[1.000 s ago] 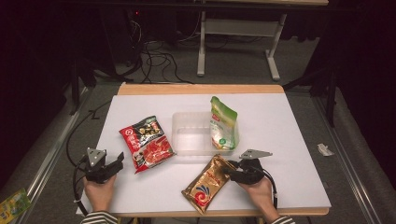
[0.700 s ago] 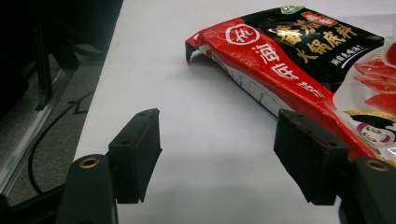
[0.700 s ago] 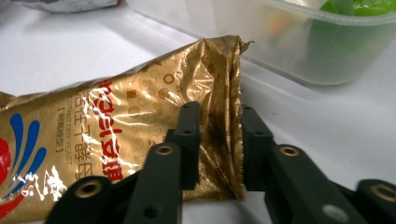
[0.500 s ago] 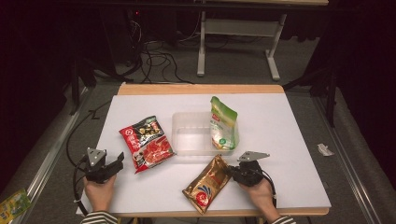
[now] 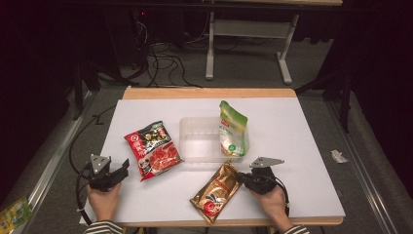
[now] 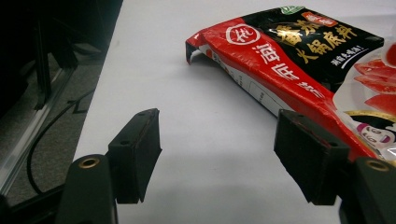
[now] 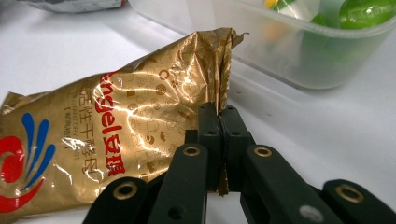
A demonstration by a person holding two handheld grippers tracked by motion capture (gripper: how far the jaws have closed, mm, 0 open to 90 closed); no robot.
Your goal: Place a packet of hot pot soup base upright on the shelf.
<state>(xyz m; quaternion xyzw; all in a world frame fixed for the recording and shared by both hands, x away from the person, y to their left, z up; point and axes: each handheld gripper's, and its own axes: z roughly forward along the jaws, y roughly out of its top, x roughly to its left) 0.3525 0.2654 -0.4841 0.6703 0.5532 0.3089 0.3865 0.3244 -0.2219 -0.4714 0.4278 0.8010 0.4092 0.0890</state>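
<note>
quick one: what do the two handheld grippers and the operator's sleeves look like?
Both are black. The left gripper and the right gripper each carry a grey three-cornered plate on top and trail a black cable. In the gripper views the jaws are flat, blocky black pads on black links with brass-coloured rivets. The sleeves are striped dark and light.

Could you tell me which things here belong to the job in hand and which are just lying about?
In the job:
- gold pouch, its edge pinched by the shut right tool
- clear tub, likely its destination

Lying about:
- red and black pouch, beside the open left tool
- green pouch, leaning in the tub
- cables on the floor
</note>
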